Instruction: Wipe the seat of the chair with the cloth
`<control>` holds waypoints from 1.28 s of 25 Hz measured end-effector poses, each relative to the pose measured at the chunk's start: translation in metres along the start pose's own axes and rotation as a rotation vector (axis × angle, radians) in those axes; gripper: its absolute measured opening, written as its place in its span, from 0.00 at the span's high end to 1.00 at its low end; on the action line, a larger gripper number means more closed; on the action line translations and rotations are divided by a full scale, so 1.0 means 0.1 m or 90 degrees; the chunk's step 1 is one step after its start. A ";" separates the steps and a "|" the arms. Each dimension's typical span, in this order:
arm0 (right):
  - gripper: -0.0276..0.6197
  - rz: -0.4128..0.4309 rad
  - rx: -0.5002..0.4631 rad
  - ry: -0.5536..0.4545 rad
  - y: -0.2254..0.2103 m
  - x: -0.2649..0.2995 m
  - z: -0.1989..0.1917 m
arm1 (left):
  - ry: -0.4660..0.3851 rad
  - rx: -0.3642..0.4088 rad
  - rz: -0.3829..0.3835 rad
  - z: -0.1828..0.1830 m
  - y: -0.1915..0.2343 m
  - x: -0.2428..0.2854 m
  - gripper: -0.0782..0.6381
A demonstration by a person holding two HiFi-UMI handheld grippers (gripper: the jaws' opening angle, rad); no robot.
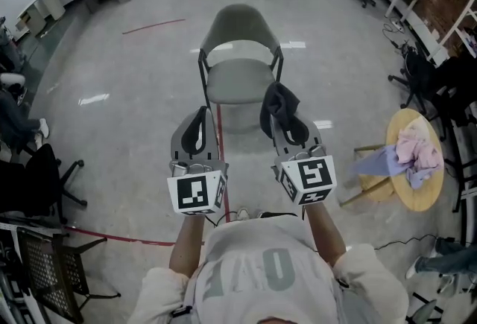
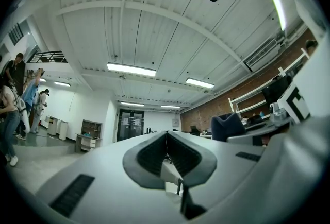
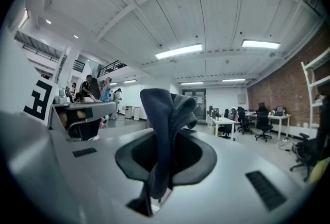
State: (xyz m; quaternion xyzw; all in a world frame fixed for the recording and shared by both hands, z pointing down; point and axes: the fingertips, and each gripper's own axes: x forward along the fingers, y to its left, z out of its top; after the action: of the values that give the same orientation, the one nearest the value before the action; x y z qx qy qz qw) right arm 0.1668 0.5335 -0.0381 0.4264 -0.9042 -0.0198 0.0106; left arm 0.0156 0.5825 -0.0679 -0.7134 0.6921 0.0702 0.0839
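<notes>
One risk: the right gripper [image 1: 288,120] seemingly pinches only a fold of cloth [image 1: 277,100], which could slip; left gripper [image 1: 200,115] clenched, empty.

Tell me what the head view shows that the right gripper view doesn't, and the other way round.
Only the head view shows the chair, its grey seat bare, standing on the floor ahead of the person, and a round table with rags on it at the right. Only the right gripper view shows the ceiling lights and people standing far off at the left. Both show the right gripper shut on the dark cloth, which sticks up past its fingers.
</notes>
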 end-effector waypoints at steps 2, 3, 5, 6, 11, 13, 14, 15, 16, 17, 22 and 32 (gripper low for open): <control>0.88 -0.005 0.003 0.003 0.02 0.03 -0.05 | -0.009 -0.005 0.012 -0.02 0.12 0.00 0.87; 0.88 -0.008 0.006 0.005 0.03 0.05 -0.08 | -0.009 -0.009 0.017 -0.04 0.19 0.02 0.87; 0.88 -0.017 0.013 0.012 0.01 0.07 -0.14 | -0.006 -0.022 0.020 -0.11 0.30 0.07 0.87; 0.88 -0.021 0.018 0.018 -0.01 0.07 -0.18 | -0.004 -0.030 0.016 -0.14 0.32 0.09 0.87; 0.88 -0.030 0.054 0.027 -0.26 0.25 -0.34 | -0.003 -0.041 0.000 -0.30 0.40 0.36 0.87; 0.88 -0.039 0.053 0.026 -0.41 0.40 -0.39 | -0.001 -0.042 -0.002 -0.39 0.40 0.56 0.87; 0.88 -0.040 0.052 0.025 -0.48 0.49 -0.43 | -0.001 -0.039 -0.005 -0.44 0.41 0.66 0.87; 0.88 -0.038 0.052 0.026 -0.54 0.59 -0.47 | 0.000 -0.035 -0.008 -0.49 0.41 0.77 0.87; 0.88 -0.033 0.053 0.027 -0.60 0.71 -0.52 | 0.000 -0.029 -0.011 -0.54 0.42 0.87 0.87; 0.88 -0.029 0.052 0.028 -0.66 0.84 -0.58 | 0.001 -0.023 -0.012 -0.61 0.43 0.98 0.87; 0.88 -0.014 0.051 0.024 -1.09 1.73 -0.69 | -0.016 -0.011 -0.007 -0.82 0.62 1.79 0.87; 0.88 0.036 0.056 0.063 -2.17 3.72 -0.69 | -0.038 0.017 0.056 -0.99 1.18 3.79 0.87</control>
State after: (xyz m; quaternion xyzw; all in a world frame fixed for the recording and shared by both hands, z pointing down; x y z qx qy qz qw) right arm 0.1002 0.1070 0.0220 0.4013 -0.9143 0.0411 0.0373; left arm -0.0921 0.1876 -0.0560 -0.6786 0.7210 0.0860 0.1109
